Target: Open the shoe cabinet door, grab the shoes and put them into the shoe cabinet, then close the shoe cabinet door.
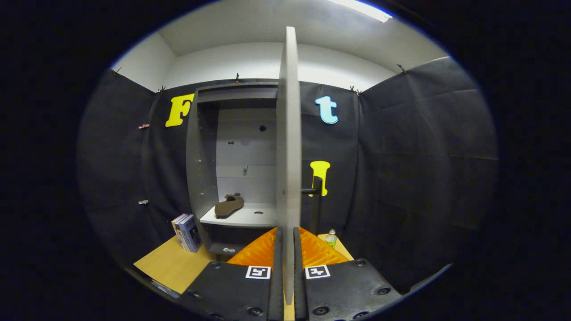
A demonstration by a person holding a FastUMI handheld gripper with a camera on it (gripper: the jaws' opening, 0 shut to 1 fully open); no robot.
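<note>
I've got my tongs [285,243] level, pointed straight at the shoe cabinet [203,169], w/ the cabinet door [287,147] edge-on right down the middle. Tongs nearly closed, clamped on the door's edge: orange fingers [258,252] press it from both sides, door panel sandwiched btwn them. Door stands open, swung out toward me; its dark handle [314,196] sticks out on the right face. Inside the cabinet, left of the door, a brown shoe [229,205] lies on the pale shelf [250,218], well beyond the fingers. Books [186,232] lean by the cabinet's left side on the desk [171,265]. Small bottle [331,238] sits just past the right finger.
</note>
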